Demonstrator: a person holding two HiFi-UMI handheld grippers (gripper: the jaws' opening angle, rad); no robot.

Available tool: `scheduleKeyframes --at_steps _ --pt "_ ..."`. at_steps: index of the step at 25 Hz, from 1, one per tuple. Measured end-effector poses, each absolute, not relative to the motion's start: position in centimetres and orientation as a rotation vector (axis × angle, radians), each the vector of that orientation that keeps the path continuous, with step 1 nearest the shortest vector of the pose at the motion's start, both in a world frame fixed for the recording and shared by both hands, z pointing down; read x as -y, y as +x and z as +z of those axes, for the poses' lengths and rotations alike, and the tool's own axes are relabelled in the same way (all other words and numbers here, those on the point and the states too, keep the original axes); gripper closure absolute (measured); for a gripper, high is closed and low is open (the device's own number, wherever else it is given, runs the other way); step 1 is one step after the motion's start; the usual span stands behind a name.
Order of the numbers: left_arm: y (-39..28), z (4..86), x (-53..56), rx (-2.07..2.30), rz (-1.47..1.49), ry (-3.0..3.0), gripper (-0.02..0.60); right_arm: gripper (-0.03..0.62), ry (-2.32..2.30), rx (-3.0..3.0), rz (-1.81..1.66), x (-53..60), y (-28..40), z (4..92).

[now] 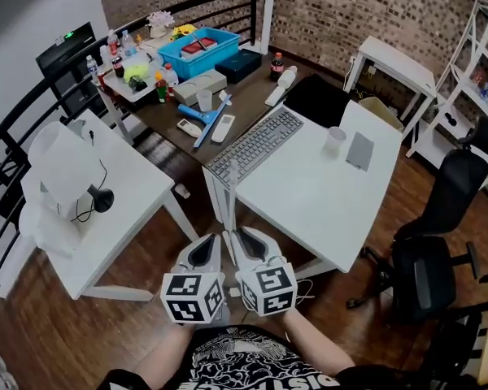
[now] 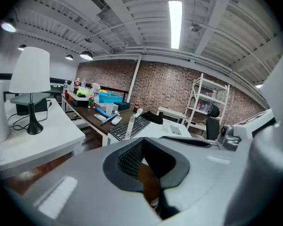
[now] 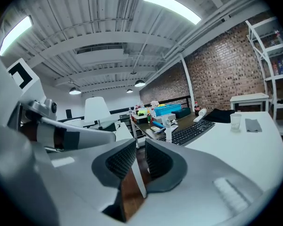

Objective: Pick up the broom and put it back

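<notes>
I hold the left gripper [image 1: 209,244] and right gripper [image 1: 246,240] side by side, both empty: left jaws slightly spread, right jaws nearly together. The broom [image 2: 128,126] stands propped upright at the table [image 1: 309,201] corner by the keyboard [image 1: 256,143]. It's either stowed there or waiting, I can't tell which.

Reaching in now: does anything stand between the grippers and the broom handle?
Nothing visible. The broom handle stands upright in the gap between the lamp table and keyboard table, ahead of the left gripper and right gripper.
</notes>
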State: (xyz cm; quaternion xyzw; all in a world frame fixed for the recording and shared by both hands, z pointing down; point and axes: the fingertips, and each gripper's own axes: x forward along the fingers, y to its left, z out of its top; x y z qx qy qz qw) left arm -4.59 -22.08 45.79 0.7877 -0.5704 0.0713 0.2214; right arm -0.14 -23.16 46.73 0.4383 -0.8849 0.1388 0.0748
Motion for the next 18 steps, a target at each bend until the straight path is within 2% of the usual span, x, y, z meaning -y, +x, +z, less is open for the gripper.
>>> scheduleKeyframes --at_steps 18 --pt "-8.7 46.3 31.4 1.464 0.214 2.242 0.577 0.451 1.539 2.468 0.487 35.8 -2.7 50.5"
